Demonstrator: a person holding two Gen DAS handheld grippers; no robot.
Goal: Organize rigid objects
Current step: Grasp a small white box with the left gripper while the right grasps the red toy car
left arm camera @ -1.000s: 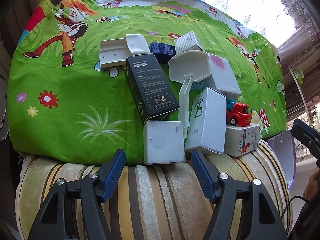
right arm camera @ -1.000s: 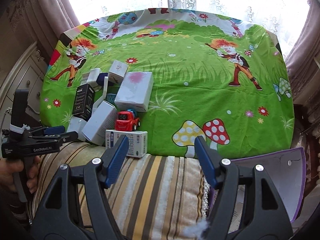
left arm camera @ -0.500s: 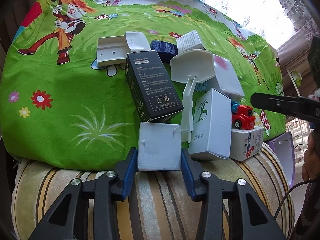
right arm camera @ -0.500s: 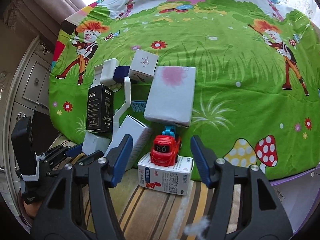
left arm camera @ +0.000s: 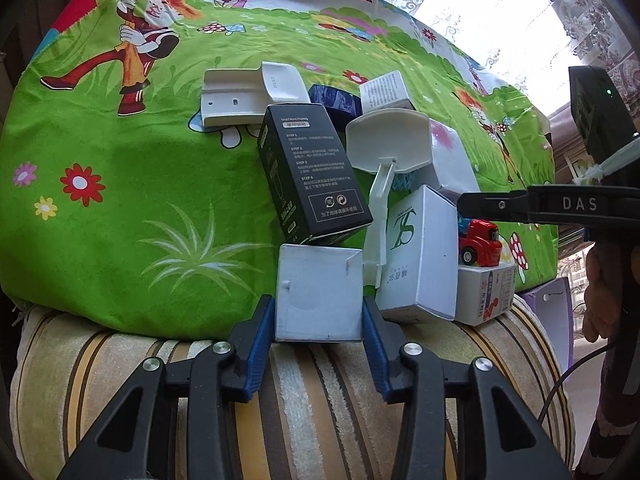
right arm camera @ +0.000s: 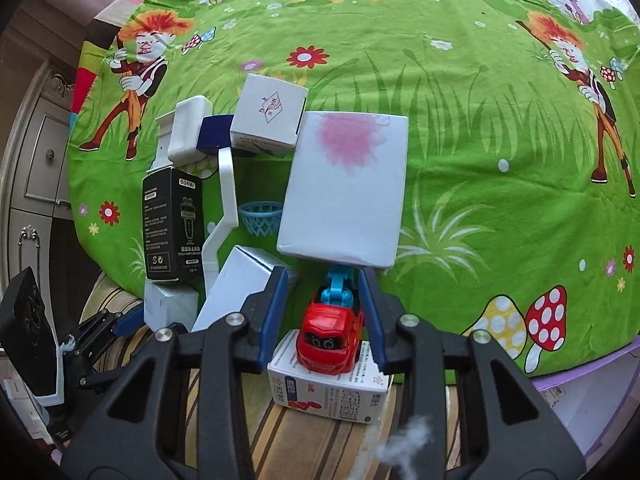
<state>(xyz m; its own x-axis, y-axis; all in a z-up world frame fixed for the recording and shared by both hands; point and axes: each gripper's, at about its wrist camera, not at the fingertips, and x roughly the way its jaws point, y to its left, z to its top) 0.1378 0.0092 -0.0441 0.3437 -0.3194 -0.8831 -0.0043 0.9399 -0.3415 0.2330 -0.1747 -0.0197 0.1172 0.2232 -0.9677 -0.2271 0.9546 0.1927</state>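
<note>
Sorting is at its outset: the left gripper clamps the small white box at the cloth's near edge, the right gripper, jaws just closing, brackets the red toy car atop a carton, remaining clutter unsorted
</note>
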